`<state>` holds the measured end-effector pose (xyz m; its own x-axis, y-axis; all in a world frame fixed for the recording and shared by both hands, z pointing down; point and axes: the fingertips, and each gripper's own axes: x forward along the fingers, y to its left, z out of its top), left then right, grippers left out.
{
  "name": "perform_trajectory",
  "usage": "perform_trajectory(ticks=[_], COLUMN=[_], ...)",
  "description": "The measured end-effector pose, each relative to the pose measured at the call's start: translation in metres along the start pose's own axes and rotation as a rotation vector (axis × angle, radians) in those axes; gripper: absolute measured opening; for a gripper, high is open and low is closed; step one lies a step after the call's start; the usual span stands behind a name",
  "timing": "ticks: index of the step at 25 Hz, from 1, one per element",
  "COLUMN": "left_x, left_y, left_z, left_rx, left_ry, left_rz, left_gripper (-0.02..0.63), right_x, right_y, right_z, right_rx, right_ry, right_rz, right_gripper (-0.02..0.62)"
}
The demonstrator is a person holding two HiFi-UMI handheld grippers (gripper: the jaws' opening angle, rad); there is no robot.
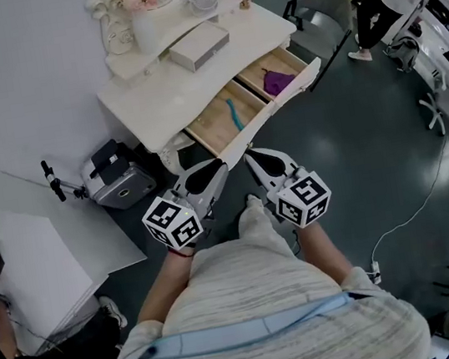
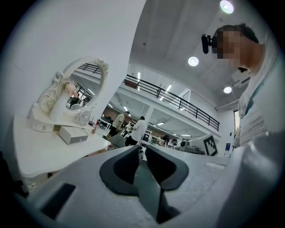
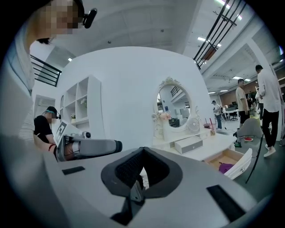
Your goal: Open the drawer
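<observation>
A white dressing table (image 1: 153,101) is seen at the left, with a white box (image 1: 199,45) set on its top. Below it the left gripper (image 1: 220,165) is held level, jaws closed on nothing. Just beside it the right gripper (image 1: 250,155) is likewise shut and empty. The drawer (image 1: 283,97) stands pulled out, near both tips but untouched — a teal item (image 1: 234,114) is seen in its left compartment, a purple cloth (image 1: 278,81) in its right.

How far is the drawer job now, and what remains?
Done: the drawer of the white dressing table stands pulled out, showing a teal item and a purple item inside. In hand: nothing; the left gripper and right gripper are shut, empty and apart from it. Left: nothing visible.
</observation>
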<state>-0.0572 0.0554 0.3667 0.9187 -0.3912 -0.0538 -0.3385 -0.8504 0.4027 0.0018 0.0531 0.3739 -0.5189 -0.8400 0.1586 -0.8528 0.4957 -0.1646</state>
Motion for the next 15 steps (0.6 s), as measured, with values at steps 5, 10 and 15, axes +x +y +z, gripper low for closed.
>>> perform_trajectory(ticks=[5,10,15], left_x=[-0.009,-0.014,-0.018], left_y=[-0.008,-0.013,-0.019], left_z=[0.006,0.008,0.002], left_rx=[0.024,0.029,0.019], left_ry=[-0.01,-0.019,-0.017], left_rz=[-0.006,-0.002,0.006], left_gripper=[0.061,0.061,0.061], right_x=[-0.001,-0.007,-0.016], right_y=[0.018,0.023,0.026], right_z=[0.008,0.011,0.003], right_rx=[-0.028,-0.041,-0.029], right_ry=[-0.013,-0.014,0.005], right_rz=[0.019,0.017,0.016], right_gripper=[0.008,0.008,0.008])
